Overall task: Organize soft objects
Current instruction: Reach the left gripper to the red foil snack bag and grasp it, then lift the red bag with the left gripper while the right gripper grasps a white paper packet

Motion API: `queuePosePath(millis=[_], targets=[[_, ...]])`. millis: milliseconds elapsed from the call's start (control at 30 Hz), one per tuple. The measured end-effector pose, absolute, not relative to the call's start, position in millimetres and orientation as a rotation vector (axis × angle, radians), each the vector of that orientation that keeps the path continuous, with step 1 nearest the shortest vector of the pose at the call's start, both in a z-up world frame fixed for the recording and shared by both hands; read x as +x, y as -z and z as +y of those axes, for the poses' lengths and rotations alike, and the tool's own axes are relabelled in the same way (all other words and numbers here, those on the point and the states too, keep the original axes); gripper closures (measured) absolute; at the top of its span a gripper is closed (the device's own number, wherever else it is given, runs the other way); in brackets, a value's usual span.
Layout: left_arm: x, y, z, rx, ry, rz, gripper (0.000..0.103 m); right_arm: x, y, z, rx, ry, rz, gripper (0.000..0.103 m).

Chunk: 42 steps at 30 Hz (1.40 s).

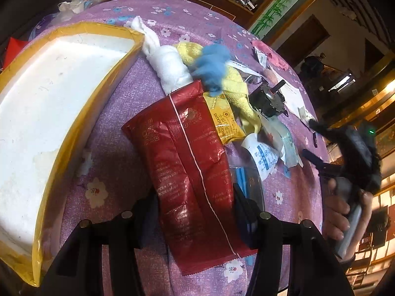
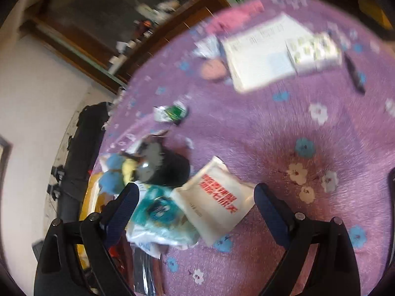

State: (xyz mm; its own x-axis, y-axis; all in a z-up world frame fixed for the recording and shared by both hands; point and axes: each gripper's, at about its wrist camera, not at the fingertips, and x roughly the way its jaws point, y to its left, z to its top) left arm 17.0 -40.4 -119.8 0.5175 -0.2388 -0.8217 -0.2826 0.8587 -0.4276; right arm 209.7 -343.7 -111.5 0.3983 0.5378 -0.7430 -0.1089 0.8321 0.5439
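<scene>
A long red snack packet lies lengthwise between my left gripper's fingers, which are shut on its lower part. Beyond it lie a knotted white towel, a yellow cloth, a blue fluffy ball and a yellow cracker packet. In the blurred right wrist view my right gripper is open above a cream packet with red print and a teal packet. Its pads touch neither.
A white foam box with yellow tape stands left of the pile on the purple flowered cloth. A black motor part, papers and a pink cloth lie to the right. A hand grips the right tool's handle.
</scene>
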Motion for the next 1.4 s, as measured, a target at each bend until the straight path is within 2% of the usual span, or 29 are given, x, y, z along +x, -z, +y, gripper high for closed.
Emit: queuePosePath(millis=[67,267,333,367,533,600,667,700,900,1067,1100,1133,1167,1200,1400], targets=[[16,119,-39,-0.564,-0.025,1.046,0.045,213,122,-333,0.379,-0.387,1.129,0.009],[16,118,-41,-0.529,-0.004,1.05,0.045,195,126,-317,0.3,-0.383,1.089,0.008],[16,117,-41,-0.527,-0.002,1.056,0.045,190,124,-312,0.262,-0.355,1.082,0.009],[17,118,-41,-0.523,0.004,1.054,0.045,189,121,-312,0.255,-0.345,1.087,0.013],[16,124,-44,-0.519,0.0,1.06,0.045,203,124,-306,0.214,-0.333,1.072,0.043],[15,122,-46,-0.505,-0.004,1.048,0.045,199,126,-307,0.208,-0.326,1.058,0.076],[15,124,-46,-0.501,-0.009,1.04,0.045,198,133,-309,0.224,-0.348,1.071,0.103],[16,125,-46,-0.51,-0.007,1.042,0.045,199,135,-312,0.243,-0.354,1.057,0.103],[12,123,-45,-0.503,-0.006,1.03,0.045,186,116,-321,0.279,-0.402,0.932,0.103],[6,123,-41,-0.51,0.0,1.04,0.045,183,103,-332,0.354,-0.458,0.898,0.103],[6,123,-41,-0.508,0.001,1.037,0.045,188,98,-333,0.356,-0.451,0.902,0.09],[6,124,-40,-0.508,-0.002,1.037,0.045,191,96,-332,0.345,-0.444,0.906,0.072],[7,124,-41,-0.514,-0.004,1.039,0.045,194,92,-329,0.318,-0.429,0.903,0.022],[7,125,-40,-0.517,-0.003,1.042,0.045,201,86,-325,0.276,-0.402,0.871,0.01],[2,121,-36,-0.522,-0.012,1.027,0.045,246,113,-298,0.082,-0.331,1.012,0.011]])
